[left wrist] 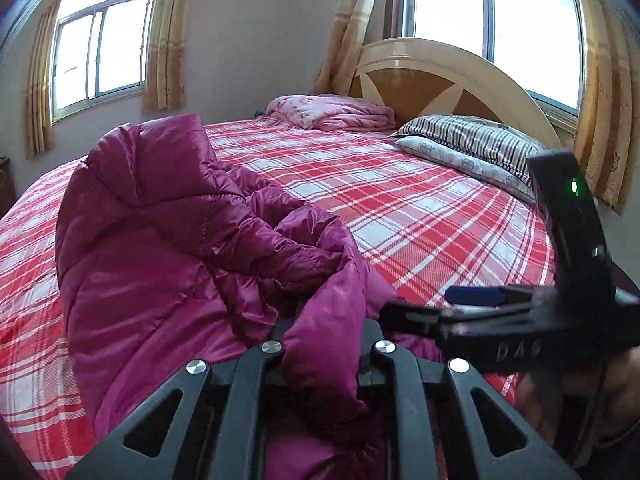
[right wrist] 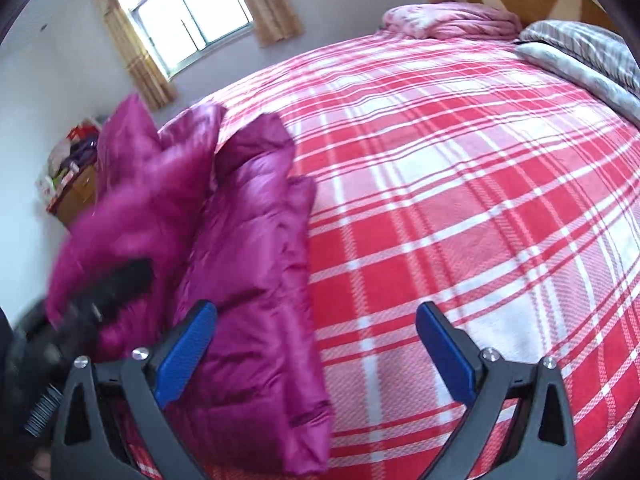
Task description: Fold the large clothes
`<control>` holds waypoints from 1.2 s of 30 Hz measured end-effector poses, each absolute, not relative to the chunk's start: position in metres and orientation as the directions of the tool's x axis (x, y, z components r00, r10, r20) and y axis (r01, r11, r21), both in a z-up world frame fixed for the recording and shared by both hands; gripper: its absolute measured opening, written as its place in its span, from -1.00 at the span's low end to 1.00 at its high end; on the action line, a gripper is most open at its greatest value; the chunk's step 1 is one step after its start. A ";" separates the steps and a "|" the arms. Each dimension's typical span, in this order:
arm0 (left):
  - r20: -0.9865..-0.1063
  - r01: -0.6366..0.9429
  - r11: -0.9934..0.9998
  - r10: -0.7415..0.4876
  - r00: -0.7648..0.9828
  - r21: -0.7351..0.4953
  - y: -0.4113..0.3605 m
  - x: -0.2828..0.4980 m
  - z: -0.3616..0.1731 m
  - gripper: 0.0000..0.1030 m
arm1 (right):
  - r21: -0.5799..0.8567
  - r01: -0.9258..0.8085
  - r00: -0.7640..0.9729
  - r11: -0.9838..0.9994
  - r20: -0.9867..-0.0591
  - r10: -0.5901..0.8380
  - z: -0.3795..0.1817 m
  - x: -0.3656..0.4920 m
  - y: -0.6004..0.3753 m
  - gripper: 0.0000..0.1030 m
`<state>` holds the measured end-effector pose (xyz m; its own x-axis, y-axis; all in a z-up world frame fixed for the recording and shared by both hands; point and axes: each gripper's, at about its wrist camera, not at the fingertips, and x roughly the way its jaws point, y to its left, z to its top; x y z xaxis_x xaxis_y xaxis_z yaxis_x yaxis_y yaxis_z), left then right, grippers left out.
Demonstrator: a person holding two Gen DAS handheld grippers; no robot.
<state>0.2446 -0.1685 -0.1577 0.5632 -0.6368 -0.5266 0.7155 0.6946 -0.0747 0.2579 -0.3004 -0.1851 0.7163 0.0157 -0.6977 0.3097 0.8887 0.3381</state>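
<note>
Magenta puffer jacket pinched in left fingers; right fingers wide apart, empty.

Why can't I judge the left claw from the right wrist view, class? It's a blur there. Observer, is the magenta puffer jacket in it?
Observer: Yes. A fold of the puffer jacket is bunched between the left claw's close-set jaws.
Operator: Anything above the headboard?
Observer: A second window, with curtains either side.
Operator: Is my right claw powered?
Observer: A green light glows on its housing.
</note>
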 end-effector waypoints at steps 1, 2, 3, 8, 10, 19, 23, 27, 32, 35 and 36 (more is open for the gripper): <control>-0.517 0.725 0.685 -0.648 0.559 -0.074 -0.166 0.242 -0.161 -0.63 | 0.356 0.313 0.727 0.880 -0.686 0.019 -0.181 0.254 -0.306 0.90; -0.509 0.735 0.674 -0.661 0.551 -0.079 -0.164 0.239 -0.162 -0.60 | 0.373 0.315 0.738 0.873 -0.675 0.023 -0.175 0.252 -0.310 0.87; -0.505 0.741 0.666 -0.669 0.545 -0.082 -0.162 0.238 -0.162 -0.54 | 0.392 0.309 0.750 0.867 -0.661 0.031 -0.169 0.250 -0.312 0.87; -0.507 0.764 0.645 -0.655 0.560 0.012 -0.169 0.223 -0.160 -0.21 | 0.476 0.105 0.763 0.873 -0.601 0.236 -0.146 0.256 -0.287 0.63; -0.500 0.763 0.636 -0.627 0.597 0.114 -0.174 0.208 -0.161 -0.02 | 0.445 0.043 0.723 0.894 -0.632 0.279 -0.145 0.268 -0.270 0.20; -0.486 0.781 0.598 -0.637 0.599 0.179 -0.106 0.174 -0.147 0.04 | 0.389 0.071 0.640 0.918 -0.724 0.258 -0.170 0.269 -0.267 -0.74; -0.412 0.738 0.675 -0.664 0.624 0.029 -0.054 0.200 -0.126 0.44 | 0.370 0.079 0.625 0.926 -0.742 0.243 -0.179 0.263 -0.271 -0.75; -0.394 0.546 0.821 -0.562 0.727 -0.164 -0.021 0.271 -0.126 0.55 | 0.329 0.072 0.616 0.941 -0.757 0.218 -0.173 0.262 -0.266 -0.75; -0.501 0.432 0.887 -0.452 0.738 -0.164 -0.040 0.330 -0.150 0.55 | 0.211 0.126 0.687 0.969 -0.723 0.068 -0.141 0.255 -0.265 0.46; -0.502 0.457 0.880 -0.456 0.735 -0.132 -0.059 0.322 -0.155 0.55 | 0.250 0.128 0.744 0.960 -0.664 0.074 -0.115 0.266 -0.276 0.54; -0.496 0.464 0.879 -0.452 0.742 -0.107 -0.062 0.317 -0.154 0.55 | 0.251 0.120 0.743 0.961 -0.665 0.081 -0.110 0.277 -0.278 0.54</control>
